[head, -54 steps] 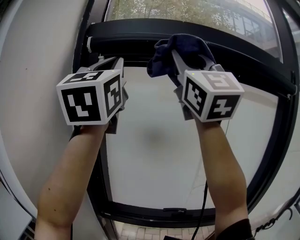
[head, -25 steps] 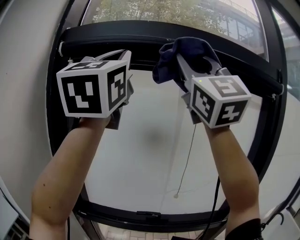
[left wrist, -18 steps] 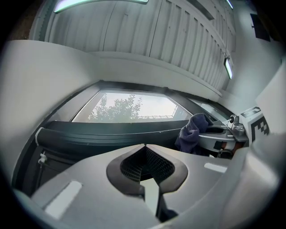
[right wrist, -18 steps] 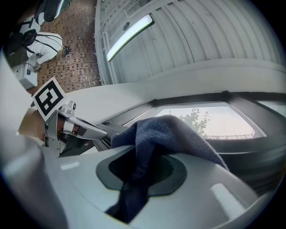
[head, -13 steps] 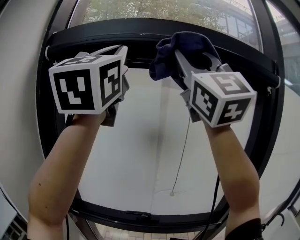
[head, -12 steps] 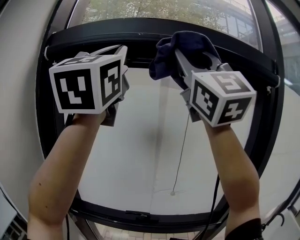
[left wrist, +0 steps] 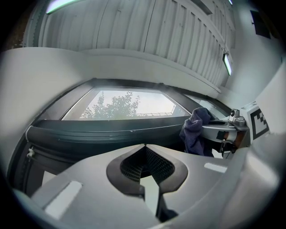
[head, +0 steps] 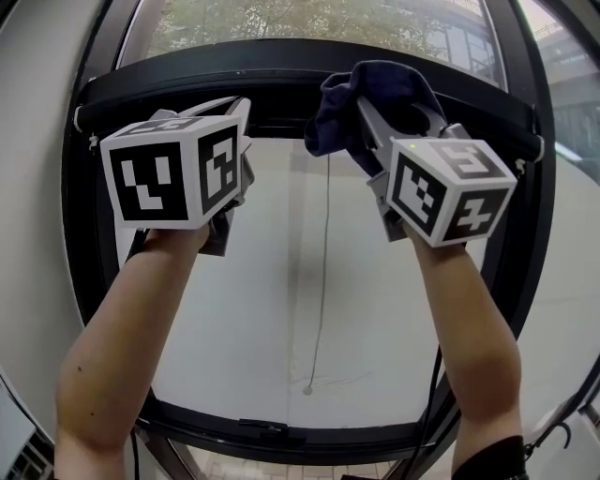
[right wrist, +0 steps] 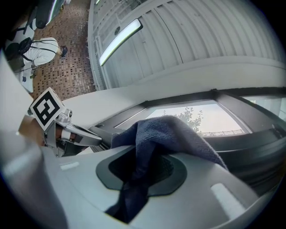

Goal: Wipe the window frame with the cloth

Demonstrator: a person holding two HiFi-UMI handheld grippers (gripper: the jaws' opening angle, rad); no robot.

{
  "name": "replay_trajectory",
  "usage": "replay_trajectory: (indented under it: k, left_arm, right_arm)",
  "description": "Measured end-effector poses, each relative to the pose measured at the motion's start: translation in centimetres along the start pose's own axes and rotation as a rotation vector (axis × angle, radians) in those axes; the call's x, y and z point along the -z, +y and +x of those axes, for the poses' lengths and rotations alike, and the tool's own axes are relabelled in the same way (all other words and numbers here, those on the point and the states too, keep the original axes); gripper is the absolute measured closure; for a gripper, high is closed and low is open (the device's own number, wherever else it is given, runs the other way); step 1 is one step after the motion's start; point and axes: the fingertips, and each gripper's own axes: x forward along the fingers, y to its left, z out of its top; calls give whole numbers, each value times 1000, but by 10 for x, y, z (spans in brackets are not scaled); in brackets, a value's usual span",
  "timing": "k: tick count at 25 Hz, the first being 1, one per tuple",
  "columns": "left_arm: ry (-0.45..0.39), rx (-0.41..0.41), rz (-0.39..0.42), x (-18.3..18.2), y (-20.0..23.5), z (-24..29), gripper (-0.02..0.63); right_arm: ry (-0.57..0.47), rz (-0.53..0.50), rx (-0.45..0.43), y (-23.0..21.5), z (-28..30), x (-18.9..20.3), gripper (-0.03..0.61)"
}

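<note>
1. The right gripper is clamped on the cloth. A dark blue fold runs down through the closed jaws, and the rest lies bunched over the jaw on the right side of the right gripper view.
2. In the head view the cloth is held high, in front of the black top bar of the window frame. Whether it touches the bar cannot be told.
3. The left gripper has its jaws shut together with nothing between them. It is raised beside the right one and points at the same top bar.
4. The left gripper view also shows the cloth off to the right, hanging from the other tool.
5. The only print in view is the bold black-and-white block patterns on the marker cubes, one on the left and one on the right.
6. Below the top bar a plain white panel fills the frame. A thin cord hangs down in front of it and ends in a small knob.
7. Trees show through the glass above the bar.
8. Both bare forearms reach up from the bottom of the head view, well apart.
</note>
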Motion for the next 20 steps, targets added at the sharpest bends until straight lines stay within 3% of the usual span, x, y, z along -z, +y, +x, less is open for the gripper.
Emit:
replay_trajectory:
  k: [9, 20]
  left_arm:
    - [-43, -3, -1, -8, 12, -25, 620]
    - [-27, -11, -33, 4, 19, -26, 620]
  right_arm:
    - [10, -36, 15, 2, -3, -5, 500]
    - [35, -33, 36, -4, 7, 4, 499]
